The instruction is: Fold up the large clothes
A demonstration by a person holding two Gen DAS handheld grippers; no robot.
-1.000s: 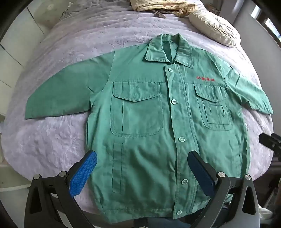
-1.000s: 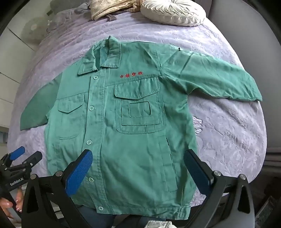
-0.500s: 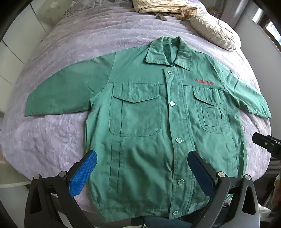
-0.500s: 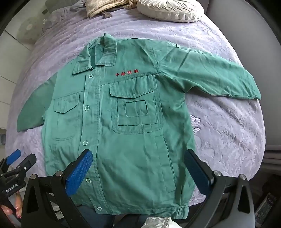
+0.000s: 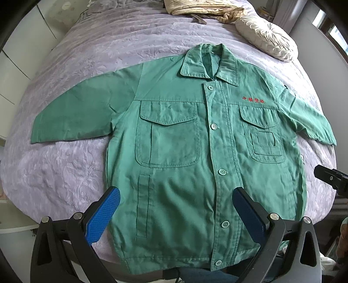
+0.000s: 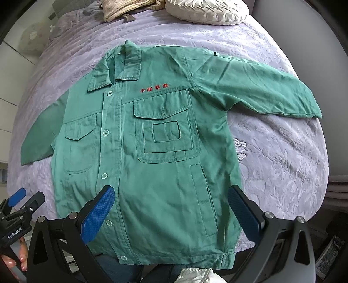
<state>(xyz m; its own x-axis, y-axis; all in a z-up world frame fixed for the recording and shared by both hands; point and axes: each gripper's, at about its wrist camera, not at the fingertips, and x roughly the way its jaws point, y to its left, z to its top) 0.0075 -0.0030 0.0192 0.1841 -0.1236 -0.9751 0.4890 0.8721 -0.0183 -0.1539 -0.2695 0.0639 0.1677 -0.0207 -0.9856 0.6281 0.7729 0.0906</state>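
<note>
A green buttoned work jacket with red embroidered lettering lies face up and flat on a lilac bedspread, sleeves spread out to both sides, hem toward me. My left gripper hovers open above the lower front of the jacket, nothing between its blue pads. My right gripper also hangs open over the hem area near the right side pocket. In the right wrist view the left gripper shows at the lower left, held by a hand.
A round cream cushion and a bunched beige striped cloth sit at the head of the bed. White cupboard panels stand left of the bed; a grey wall runs along the right.
Both grippers have drifted slightly forward and up over the jacket, so it sits a little lower and nearer in each view. The jacket itself has not moved.
</note>
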